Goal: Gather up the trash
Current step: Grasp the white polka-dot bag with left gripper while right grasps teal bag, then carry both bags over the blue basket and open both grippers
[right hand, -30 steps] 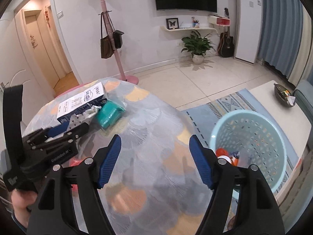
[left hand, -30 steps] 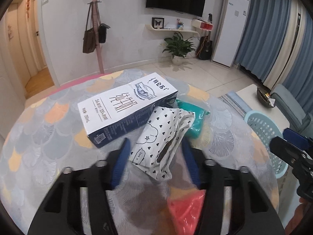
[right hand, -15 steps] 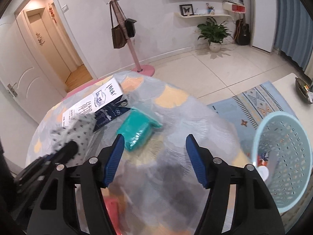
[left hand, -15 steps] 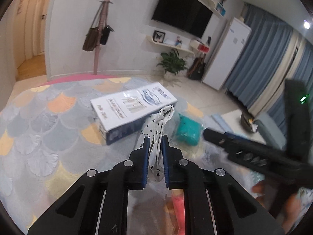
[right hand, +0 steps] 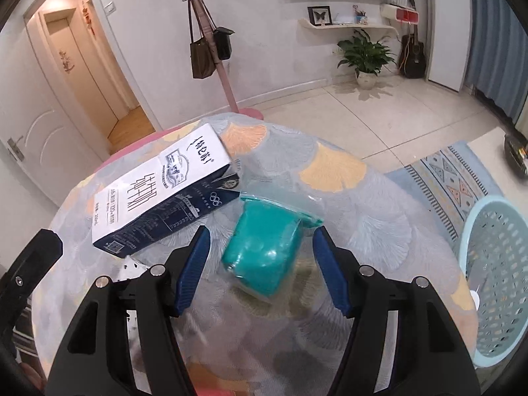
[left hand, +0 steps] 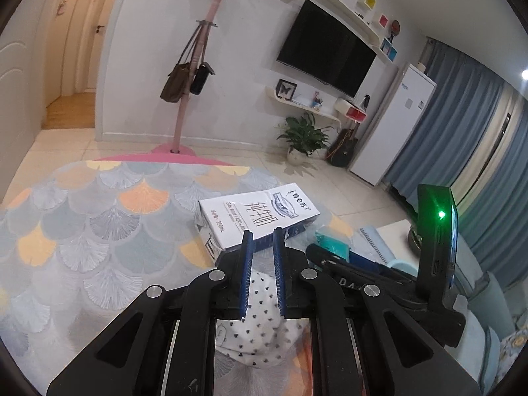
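My left gripper [left hand: 263, 234] is shut on a white wrapper with black hearts [left hand: 260, 326], held between the blue pads and lifted above the table. A white and navy milk carton [left hand: 255, 216] lies on the round table ahead of it, and it also shows in the right wrist view [right hand: 161, 194]. My right gripper [right hand: 260, 234] is open, its pads on either side of a teal plastic packet [right hand: 264, 247] lying on the table. A light blue trash basket [right hand: 495, 280] stands right of the table.
The table [right hand: 346, 198] has a scale-patterned cloth, and its edge drops off close behind the carton. A pink coat stand [right hand: 211, 43] with bags, a plant [right hand: 366, 56] and a rug [right hand: 452, 178] are on the floor beyond. The right gripper's body [left hand: 379, 277] crosses the left view.
The left gripper closed on the heart-patterned wrapper and lifted it up and back. The right gripper swung from the basket side to the teal packet and now straddles it.
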Demonstrator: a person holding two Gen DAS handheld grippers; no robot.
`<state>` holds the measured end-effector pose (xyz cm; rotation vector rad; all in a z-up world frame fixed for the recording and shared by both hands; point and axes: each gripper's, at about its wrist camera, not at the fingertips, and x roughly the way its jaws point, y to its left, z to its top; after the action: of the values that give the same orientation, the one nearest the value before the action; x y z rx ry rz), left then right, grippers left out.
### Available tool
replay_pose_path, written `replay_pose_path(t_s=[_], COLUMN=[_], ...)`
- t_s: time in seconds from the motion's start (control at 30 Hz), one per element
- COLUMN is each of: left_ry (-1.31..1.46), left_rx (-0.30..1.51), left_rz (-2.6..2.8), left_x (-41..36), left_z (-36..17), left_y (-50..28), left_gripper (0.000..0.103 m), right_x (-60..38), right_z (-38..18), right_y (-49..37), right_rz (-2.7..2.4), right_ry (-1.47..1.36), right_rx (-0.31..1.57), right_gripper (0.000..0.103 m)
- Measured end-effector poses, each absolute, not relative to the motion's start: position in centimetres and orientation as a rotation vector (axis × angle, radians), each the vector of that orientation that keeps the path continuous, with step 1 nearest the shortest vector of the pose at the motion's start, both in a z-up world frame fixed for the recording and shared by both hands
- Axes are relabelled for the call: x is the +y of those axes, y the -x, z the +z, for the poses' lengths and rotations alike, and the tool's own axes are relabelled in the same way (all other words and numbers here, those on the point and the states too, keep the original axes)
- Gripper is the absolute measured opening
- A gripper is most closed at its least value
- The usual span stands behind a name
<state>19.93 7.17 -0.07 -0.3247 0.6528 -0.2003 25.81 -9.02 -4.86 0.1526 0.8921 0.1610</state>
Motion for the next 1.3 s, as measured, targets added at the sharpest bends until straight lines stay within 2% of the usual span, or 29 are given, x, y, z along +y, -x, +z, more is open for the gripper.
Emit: replay_pose_path(t_s=[0.03, 0.07, 0.13, 0.17, 0.2, 0.27, 0.33, 0.4, 0.5, 0.63, 0.7, 0.8, 0.9, 0.93, 0.97, 1.1, 1.3], left_ry=[0.318, 0.314, 0.308, 0.306, 0.310, 0.350, 0.352, 0.318, 0.286, 0.135, 0.084, 0.014, -0.016, -0.019, -0.027, -0.024, 0.004], left_rx=[0.668, 0.681, 0.701, 0.716, 0.734, 0.749, 0.756, 0.772, 0.802, 0.848, 0.883, 0.921, 0.949, 0.957, 0.963, 0.940, 0.814], left_rz=[-0.217, -0.230, -0.215, -0.222, -0.241, -0.287, -0.341, -0.386, -0.427, -0.358, -0.343, -0.306, -0.294, -0.295, -0.286, -0.270, -0.323], left_x=[7.1, 7.4, 7.7, 7.8, 8.0, 8.7, 8.9, 8.5, 7.7, 5.4, 4.6, 3.7, 3.4, 3.4, 3.3, 3.6, 2.4], left_z=[-0.1, -0.4, -0.7, -0.8, -1.0, -1.2, -1.0, -0.9, -1.4, -2.3, -2.9, -3.6, -4.4, -4.6, -4.8, -4.0, -0.4], left_y=[-20.1, -20.3, -20.5, -20.8, -21.0, -21.1, -20.8, -20.2, -18.8, -18.1, -18.3, -19.0, -19.5, -19.7, -19.8, -19.8, -17.9], left_gripper=[0.011, 0.011, 0.011, 0.015, 0.024, 0.032, 0.045, 0.069, 0.073, 0.065, 0.051, 0.043, 0.040, 0.036, 0.024, 0.009, 0.005], right_x=[-8.9, -8.7, -8.6, -8.6, -8.6, -8.6, -8.7, -8.7, -9.0, -9.5, -10.2, -11.3, -12.2, -12.7, -13.0, -14.7, -18.5], right_z=[-4.8, -4.8, -4.8, -4.7, -4.4, -4.0, -3.5, -3.2, -2.9, -2.8, -2.7, -2.3, -1.8, -1.5, -1.3, -0.2, 1.6], right_y=[-25.8, -25.7, -25.5, -25.3, -25.0, -24.3, -23.5, -23.2, -22.9, -22.5, -21.8, -20.5, -19.2, -18.7, -18.3, -16.8, -14.8], right_rz=[0.150, 0.142, 0.145, 0.144, 0.144, 0.153, 0.170, 0.174, 0.169, 0.147, 0.137, 0.131, 0.128, 0.129, 0.130, 0.128, 0.096], right_ry=[-0.141, -0.127, -0.119, -0.118, -0.117, -0.116, -0.112, -0.109, -0.109, -0.110, -0.115, -0.117, -0.112, -0.113, -0.115, -0.143, -0.204], right_rx=[0.891, 0.890, 0.880, 0.869, 0.852, 0.813, 0.773, 0.747, 0.730, 0.735, 0.731, 0.725, 0.714, 0.707, 0.703, 0.679, 0.627], right_gripper=[0.053, 0.038, 0.036, 0.036, 0.035, 0.035, 0.035, 0.035, 0.035, 0.035, 0.035, 0.035, 0.035, 0.035, 0.035, 0.035, 0.035])
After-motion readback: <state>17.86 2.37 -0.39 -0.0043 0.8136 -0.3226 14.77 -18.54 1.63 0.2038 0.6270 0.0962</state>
